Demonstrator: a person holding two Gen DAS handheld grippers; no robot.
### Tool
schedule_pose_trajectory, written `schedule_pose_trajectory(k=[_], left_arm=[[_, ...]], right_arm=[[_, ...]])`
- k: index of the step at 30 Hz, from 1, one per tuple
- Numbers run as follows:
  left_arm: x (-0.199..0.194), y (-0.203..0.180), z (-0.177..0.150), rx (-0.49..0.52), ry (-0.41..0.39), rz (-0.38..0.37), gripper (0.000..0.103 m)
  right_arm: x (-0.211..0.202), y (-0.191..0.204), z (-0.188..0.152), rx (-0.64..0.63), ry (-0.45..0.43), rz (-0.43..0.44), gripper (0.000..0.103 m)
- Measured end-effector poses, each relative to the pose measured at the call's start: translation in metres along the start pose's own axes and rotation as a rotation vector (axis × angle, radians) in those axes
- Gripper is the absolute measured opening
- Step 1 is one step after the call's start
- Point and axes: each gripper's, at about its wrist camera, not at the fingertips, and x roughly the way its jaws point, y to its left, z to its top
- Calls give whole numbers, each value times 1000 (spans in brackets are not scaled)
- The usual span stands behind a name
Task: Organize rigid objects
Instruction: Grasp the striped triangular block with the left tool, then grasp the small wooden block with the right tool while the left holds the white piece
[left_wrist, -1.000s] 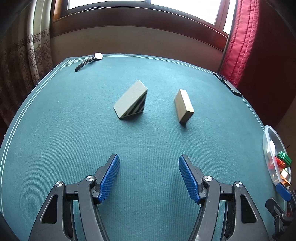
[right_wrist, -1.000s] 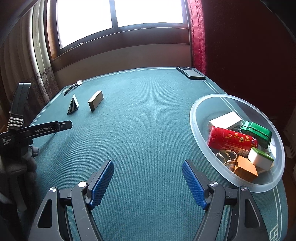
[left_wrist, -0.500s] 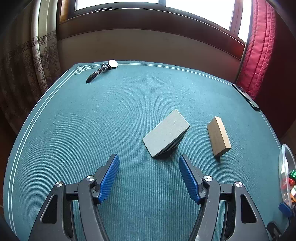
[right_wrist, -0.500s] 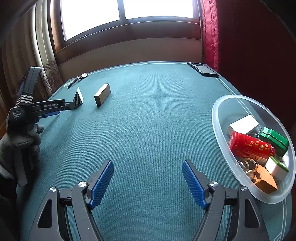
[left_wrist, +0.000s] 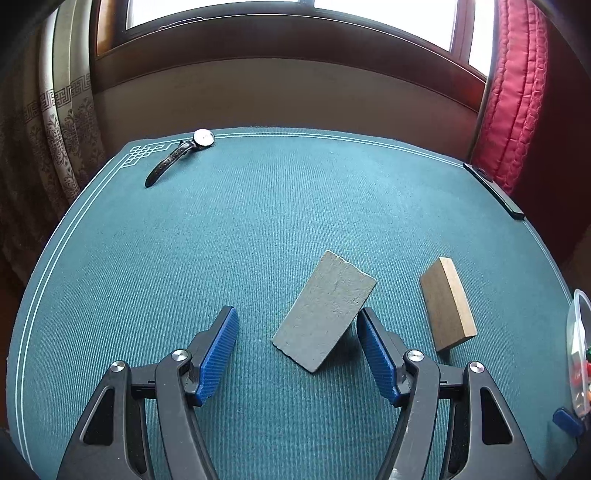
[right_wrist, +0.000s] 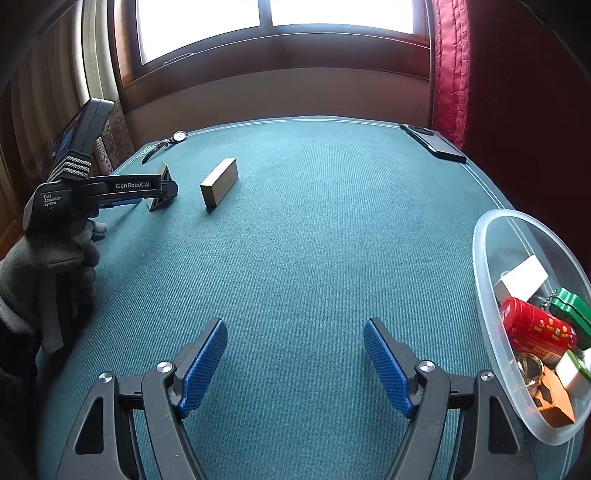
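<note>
Green felt table (left_wrist: 184, 258): the left gripper (left_wrist: 297, 338), half open, straddles the grey wedge (left_wrist: 325, 312) without gripping; the right gripper (right_wrist: 295, 363) gapes empty.

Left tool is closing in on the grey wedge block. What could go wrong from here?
1. The grey wedge block sits off-centre in the open left tool, close to its right pad; that pad may nudge or tip it before the other touches.
2. Its top face slopes, so a squeeze may slip off.
3. The wooden block lies just beside the right finger and may be bumped.
</note>
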Motion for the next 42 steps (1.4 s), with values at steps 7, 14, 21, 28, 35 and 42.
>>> schedule_pose_trajectory(k=[7,14,21,28,35,42], left_arm=[[-2,6,0,-29,-14,-15,44],[-8,14,-3,-76,-34,-20,35],[-20,16,-7,-86,-84,24,33],[-22,18,-8,-100,-102,47,31],[-22,21,-9,-109,-101,37,31],[-16,24,-9,-124,-73,1,33]], right_arm=[[16,9,16,-7,7,12,80],[32,17,34,-5,12,17,80],[47,23,62,12,-6,22,80],[62,29,93,41,-23,33,80],[80,47,113,15,-21,51,76],[102,62,123,-23,14,55,63]])
